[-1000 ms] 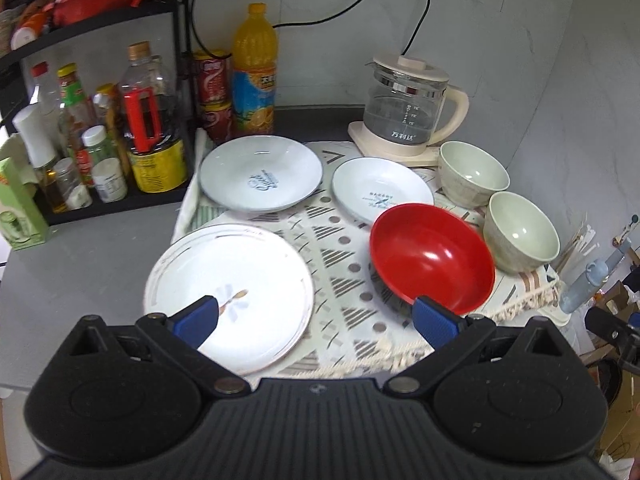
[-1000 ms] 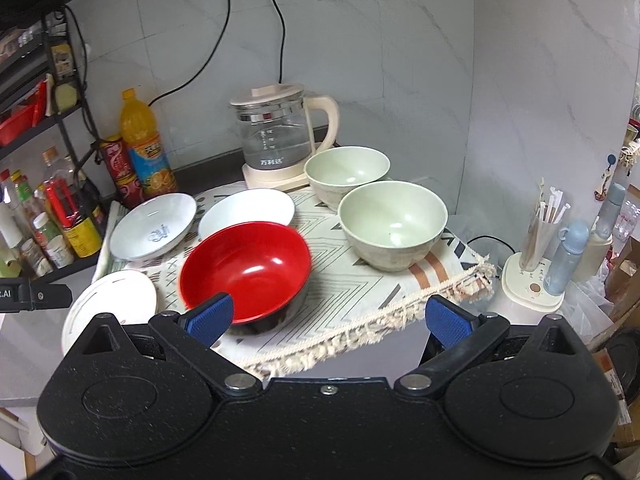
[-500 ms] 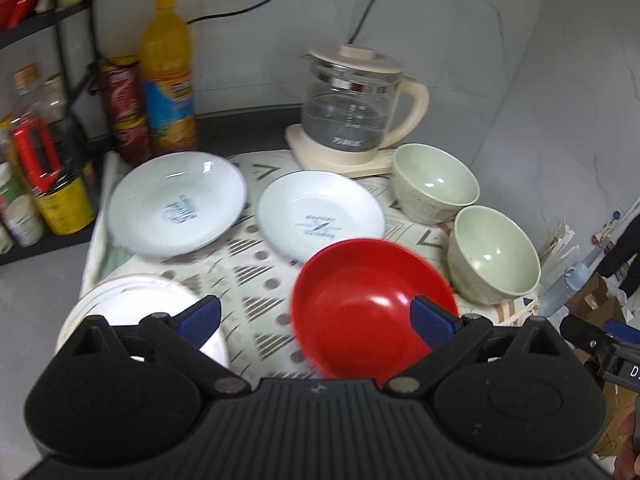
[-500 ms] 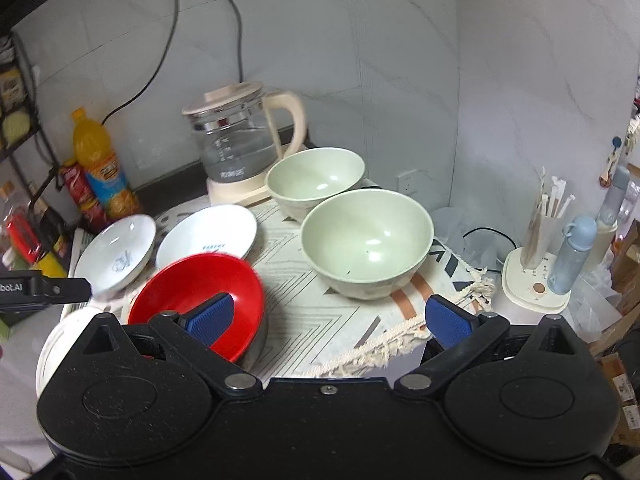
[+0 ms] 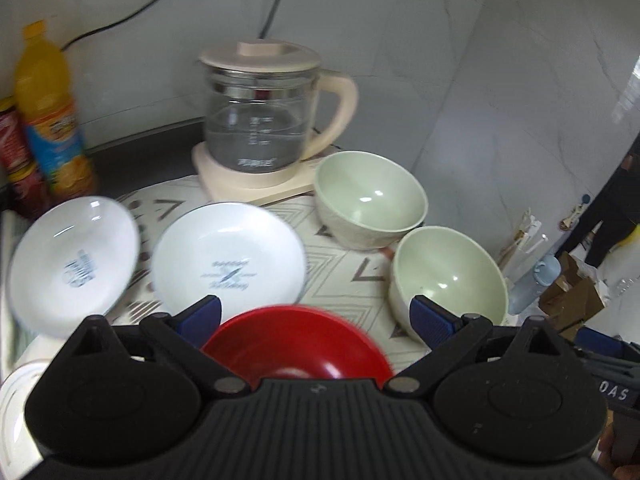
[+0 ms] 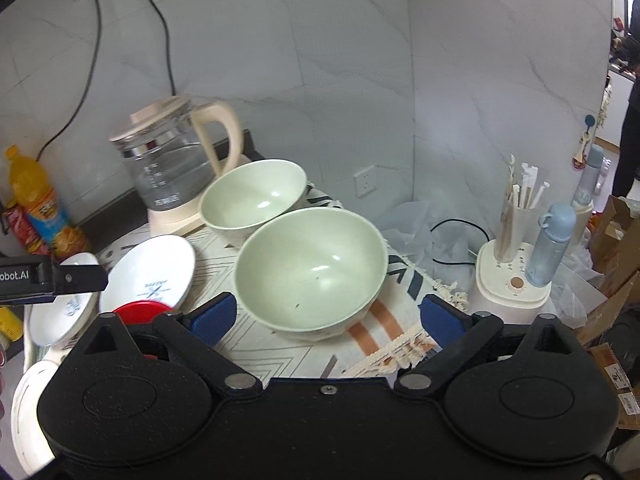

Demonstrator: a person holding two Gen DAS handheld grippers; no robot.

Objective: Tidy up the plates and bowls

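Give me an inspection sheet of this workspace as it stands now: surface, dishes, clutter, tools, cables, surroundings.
Surface: patterned fringed mat on a counter.
Job's things: two green bowls, near green bowl and far green bowl, unstacked; red bowl; two white printed plates; large white plate at the left edge.
Clutter: glass kettle, orange drink bottle, chopstick holder, blue bottle.
Grippers: left tool open, above the red bowl; right tool open, facing the near green bowl; both empty.
Cables: two black cords plugged into wall sockets; another by the corner.
Surroundings: marble-look walls; cardboard boxes at right.
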